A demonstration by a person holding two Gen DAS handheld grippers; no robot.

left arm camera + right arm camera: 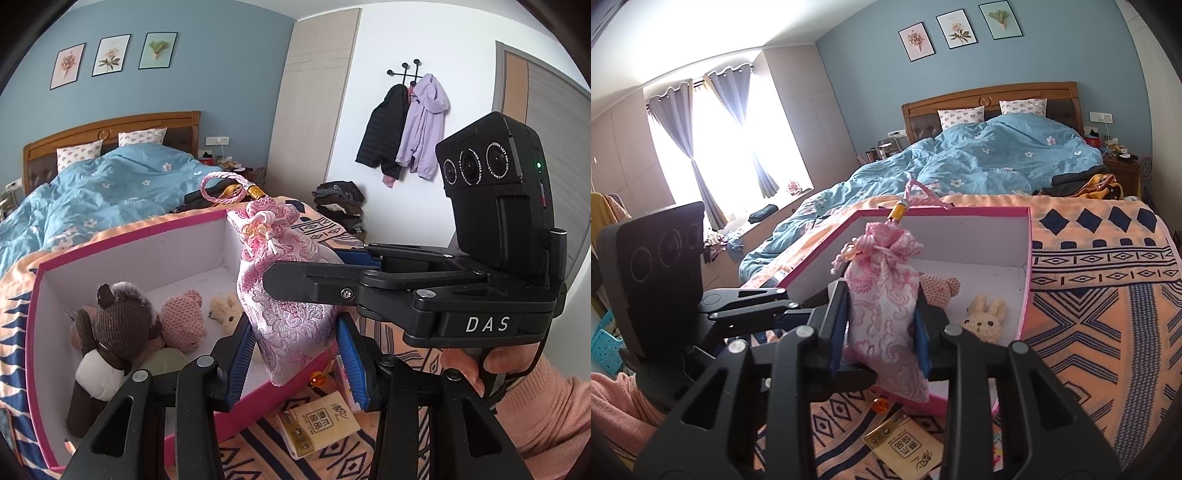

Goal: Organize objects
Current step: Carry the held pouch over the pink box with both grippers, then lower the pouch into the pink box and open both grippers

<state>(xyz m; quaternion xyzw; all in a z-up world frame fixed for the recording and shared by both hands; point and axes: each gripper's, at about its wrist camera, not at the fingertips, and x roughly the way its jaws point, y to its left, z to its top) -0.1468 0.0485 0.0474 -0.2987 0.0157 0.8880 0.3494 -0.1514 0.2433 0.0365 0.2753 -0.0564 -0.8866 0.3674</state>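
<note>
A pink brocade pouch (291, 295) (882, 325) with a braided loop and a gold bead is held upright over the near rim of a pink box (129, 229) (960, 212). My left gripper (293, 325) is shut on the pouch's lower half, its blue pads pressing both sides. My right gripper (881, 299) is shut on the pouch as well, and in the left wrist view the right gripper (306, 266) reaches in from the right at mid-height. Inside the box lie a brown plush (118, 314), a pink crochet toy (184, 317) (942, 288) and a cream bunny (225, 312) (986, 317).
The box sits on an orange patterned blanket (1089, 295) at the foot of a bed with a blue duvet (997, 158). A tan packet (317, 421) (905, 443) and an orange bead (317, 379) lie on the blanket by the box's near wall. A hand in a pink sleeve (546, 413) holds the right gripper.
</note>
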